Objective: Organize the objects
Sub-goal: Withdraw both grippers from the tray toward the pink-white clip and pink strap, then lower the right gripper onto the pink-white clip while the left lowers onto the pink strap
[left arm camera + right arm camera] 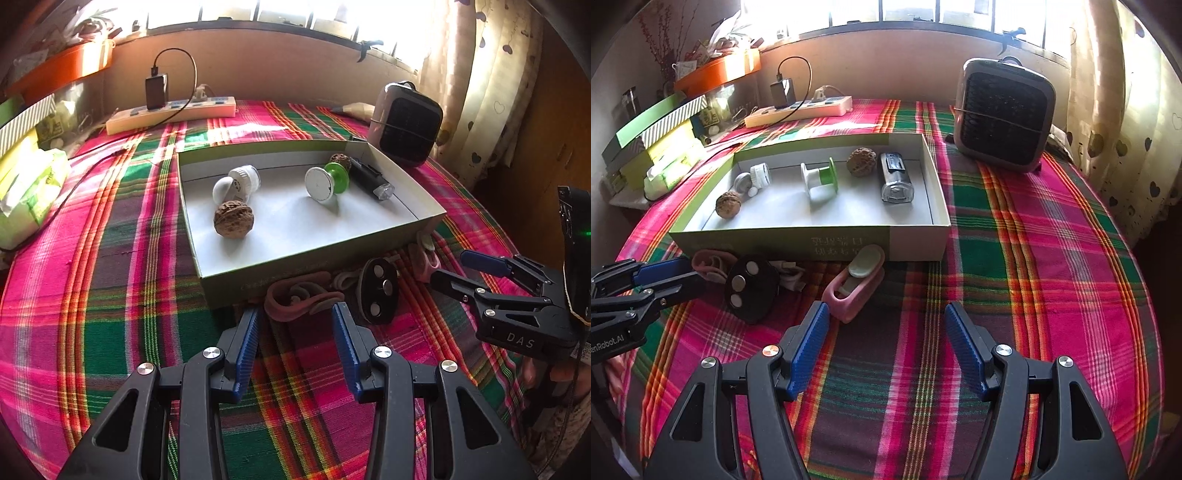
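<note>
In the left wrist view the left gripper (295, 314) sits at the bottom centre, its blue pads spread apart with nothing between them, only the plaid cloth (110, 295). Just above its fingertips, at the middle of the frame, lies a pink strap (295, 295) against the near wall of the shallow box (295, 273). To the right of the strap a black disc with three silver buttons (378, 290) lies tilted, just beside the right fingertip.

In the right wrist view the right gripper (882, 314) fills the bottom centre, its jaws wide and empty over the cloth. A pink holder with a pale green piece in it (857, 284) lies just above and beside the left fingertip, apart from it, close to the front wall of the box. The black disc is further left, near the left gripper entering from the left edge.

Inside the box, in the upper middle of both views, are a walnut (728, 205) at the left, a white bulb (755, 181) behind it, a green and white spool (820, 179) in the middle, a second walnut (861, 157) and a black bike light (895, 177) at the right.
</note>
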### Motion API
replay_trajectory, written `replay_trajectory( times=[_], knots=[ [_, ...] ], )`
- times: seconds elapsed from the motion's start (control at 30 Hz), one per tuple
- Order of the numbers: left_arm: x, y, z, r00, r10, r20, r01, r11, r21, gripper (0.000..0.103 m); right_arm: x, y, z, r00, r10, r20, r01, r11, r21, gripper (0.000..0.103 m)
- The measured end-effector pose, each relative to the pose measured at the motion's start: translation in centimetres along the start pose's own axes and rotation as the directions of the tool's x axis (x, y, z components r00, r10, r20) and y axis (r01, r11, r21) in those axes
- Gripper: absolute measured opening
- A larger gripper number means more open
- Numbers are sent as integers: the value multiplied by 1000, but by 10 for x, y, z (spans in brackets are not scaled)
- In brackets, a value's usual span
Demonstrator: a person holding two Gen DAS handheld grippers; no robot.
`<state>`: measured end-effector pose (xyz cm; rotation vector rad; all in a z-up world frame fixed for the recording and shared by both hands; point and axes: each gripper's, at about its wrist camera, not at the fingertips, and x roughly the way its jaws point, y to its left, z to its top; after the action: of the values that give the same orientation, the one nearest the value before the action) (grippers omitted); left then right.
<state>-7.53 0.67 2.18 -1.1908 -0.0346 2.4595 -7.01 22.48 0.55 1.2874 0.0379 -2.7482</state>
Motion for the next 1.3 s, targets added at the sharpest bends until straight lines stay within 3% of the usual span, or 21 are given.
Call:
replay_trajectory(
  times=[0.2,0.9,1.03,1.3],
  knots=[
    [3,5,6,1000,-5,14,5,1000,-8,39,5,8,4,999,38,-4,-38,999,-5,66],
    [5,-22,-5,997,-63,-38,66,993,99,39,18,-3,5,998,-36,-44,36,999,14,66],
    [4,-18,-1,1000,-14,-13,15,995,103,39,16,-6,5,999,-29,-42,30,999,28,66],
    [12,-16,4,1000,16,-25,-14,994,111,39,18,-3,7,999,-11,-40,12,1000,23,66]
  ],
)
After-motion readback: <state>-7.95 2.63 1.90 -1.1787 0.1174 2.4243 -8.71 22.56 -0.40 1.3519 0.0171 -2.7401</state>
